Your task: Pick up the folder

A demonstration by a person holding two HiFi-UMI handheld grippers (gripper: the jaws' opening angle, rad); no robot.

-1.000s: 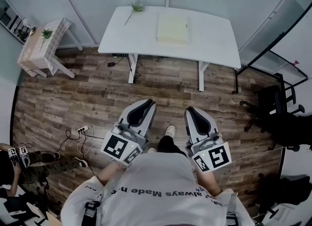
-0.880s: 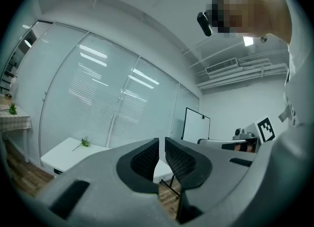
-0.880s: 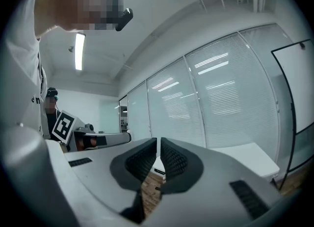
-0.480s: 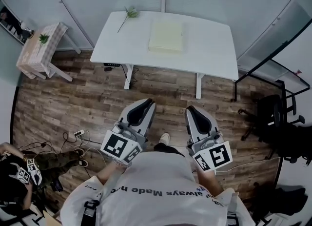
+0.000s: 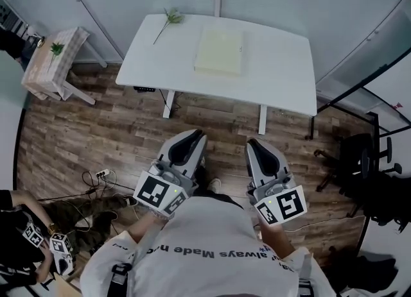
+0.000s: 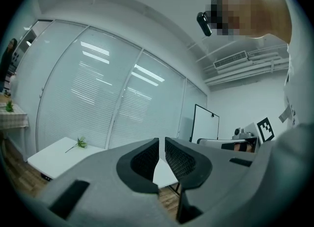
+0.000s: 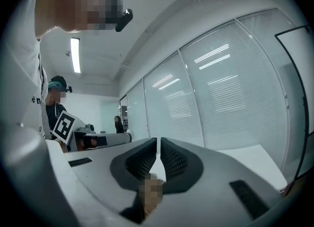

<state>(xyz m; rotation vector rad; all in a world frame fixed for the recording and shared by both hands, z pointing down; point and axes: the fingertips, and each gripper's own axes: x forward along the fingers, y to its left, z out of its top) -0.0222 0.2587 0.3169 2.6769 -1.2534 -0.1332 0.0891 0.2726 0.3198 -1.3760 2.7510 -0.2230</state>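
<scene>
A pale yellow folder (image 5: 219,50) lies flat on the white table (image 5: 276,77) ahead, near its far middle. My left gripper (image 5: 195,136) and right gripper (image 5: 252,144) are held side by side in front of my chest, over the wooden floor, well short of the table. Both point level at the table, shut with nothing between the jaws. In the left gripper view the shut left gripper (image 6: 161,148) frames the white table (image 6: 54,157). The right gripper (image 7: 158,148) shows shut too, with the table's white top (image 7: 255,160) beyond it.
A green sprig (image 5: 166,19) lies at the table's far left corner. A small checked side table (image 5: 48,65) with a plant stands at the left. Cables and a power strip (image 5: 103,175) lie on the floor. Black chairs (image 5: 359,161) stand at the right. Another person (image 5: 32,241) crouches bottom left.
I have stepped closer: the table with the folder has grown and slid nearer in the head view. Both grippers keep their pose, shut. The crouching person at the lower left has shifted.
</scene>
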